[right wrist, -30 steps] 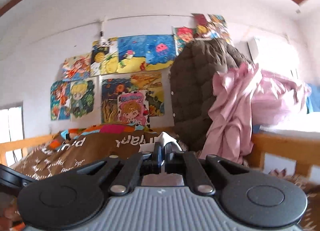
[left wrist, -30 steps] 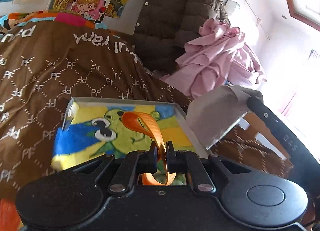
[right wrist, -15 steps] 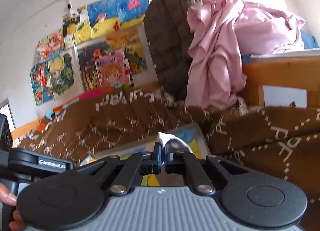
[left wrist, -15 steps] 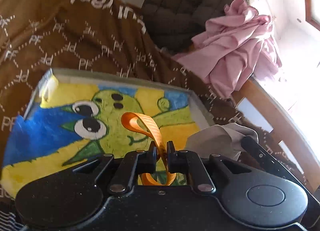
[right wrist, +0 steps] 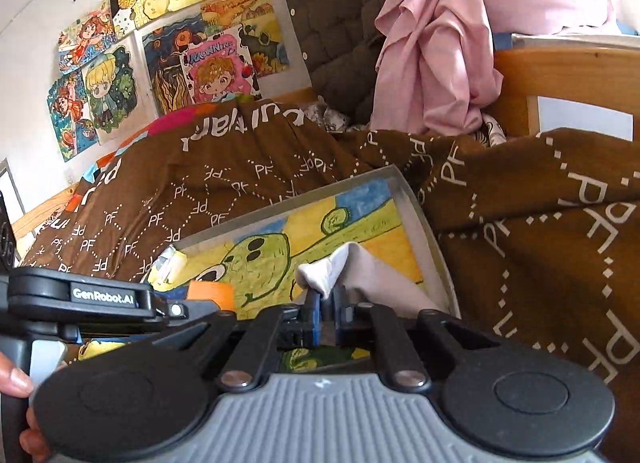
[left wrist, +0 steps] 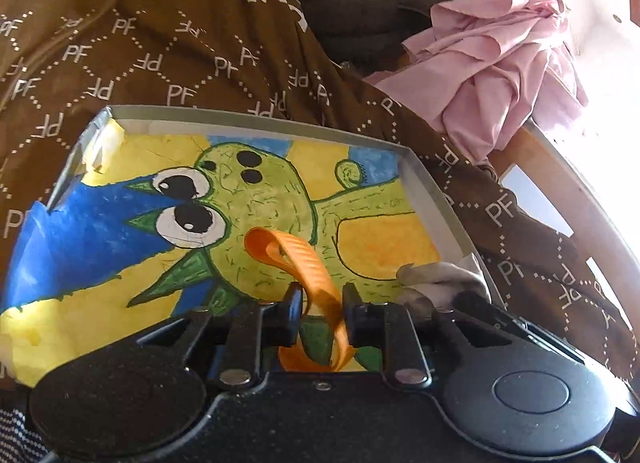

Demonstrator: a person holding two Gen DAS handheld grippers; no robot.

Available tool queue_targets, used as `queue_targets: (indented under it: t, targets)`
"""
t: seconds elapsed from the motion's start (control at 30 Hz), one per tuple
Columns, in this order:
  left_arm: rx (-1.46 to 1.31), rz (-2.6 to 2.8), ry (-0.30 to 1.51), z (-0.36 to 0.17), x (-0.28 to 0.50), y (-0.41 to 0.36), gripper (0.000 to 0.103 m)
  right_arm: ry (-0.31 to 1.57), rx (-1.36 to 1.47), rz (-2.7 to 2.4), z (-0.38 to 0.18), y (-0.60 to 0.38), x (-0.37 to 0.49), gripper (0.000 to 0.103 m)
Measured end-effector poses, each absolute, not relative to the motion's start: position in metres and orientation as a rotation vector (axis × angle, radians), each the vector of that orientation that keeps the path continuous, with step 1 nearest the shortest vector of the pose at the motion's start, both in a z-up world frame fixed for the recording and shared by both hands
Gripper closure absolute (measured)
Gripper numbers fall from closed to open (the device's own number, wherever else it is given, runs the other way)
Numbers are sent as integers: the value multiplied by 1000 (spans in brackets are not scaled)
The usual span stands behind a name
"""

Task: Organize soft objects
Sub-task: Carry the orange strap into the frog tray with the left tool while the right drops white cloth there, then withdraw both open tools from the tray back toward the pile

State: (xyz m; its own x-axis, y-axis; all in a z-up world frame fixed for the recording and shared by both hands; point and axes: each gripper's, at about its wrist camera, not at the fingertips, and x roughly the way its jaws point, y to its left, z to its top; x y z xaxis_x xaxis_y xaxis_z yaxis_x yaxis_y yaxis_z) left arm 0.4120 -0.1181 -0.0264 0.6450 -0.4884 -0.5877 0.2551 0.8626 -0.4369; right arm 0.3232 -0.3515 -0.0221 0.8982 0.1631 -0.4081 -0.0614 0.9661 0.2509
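left gripper [left wrist: 318,303] clamps orange ribbon [left wrist: 296,259]; right gripper [right wrist: 329,305] clamps grey cloth [right wrist: 360,267] | both over tray [left wrist: 428,187]

both hand-held grippers lowered toward box [left wrist: 432,199], left jaws now looser around orange ribbon [left wrist: 296,259]

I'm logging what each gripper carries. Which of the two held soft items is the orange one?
The orange ribbon loop, held between the fingers of the left gripper. The right gripper instead holds a pale grey-white cloth over the tray.
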Motion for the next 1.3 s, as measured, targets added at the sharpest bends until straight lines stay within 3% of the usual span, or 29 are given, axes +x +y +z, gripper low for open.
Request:
queue_targets:
  t: [0.1,0.2,0.27,0.33,0.53,0.73,0.93,1.3]
  targets:
    - [-342,-418,750,-24,408,-117,63,450,233,114,-20,-351,322,91]
    - [-321,-393,742,-19,403,-118,51,474,225,117,-19,-350,323,73]
    - [-328,-383,735,-16,399,-115,46,476,219,109,-18,-348,321,70]
    - [-341,-368,735,-12,395,-112,33,477,206,79,-17,-345,318,65]
    - [-345,-312,734,4,372,-100,17,440,177,33,1,-344,293,43]
    - [-323,-316,678,26,331,-92,8,377,191,22,31,-351,251,21]
    - [-308,-332,598,52,277,-90,1,316,156,20,55,-350,203,7]
    - [-252,-310,442,67,178,-77,1,245,108,-9,61,-333,114,1]
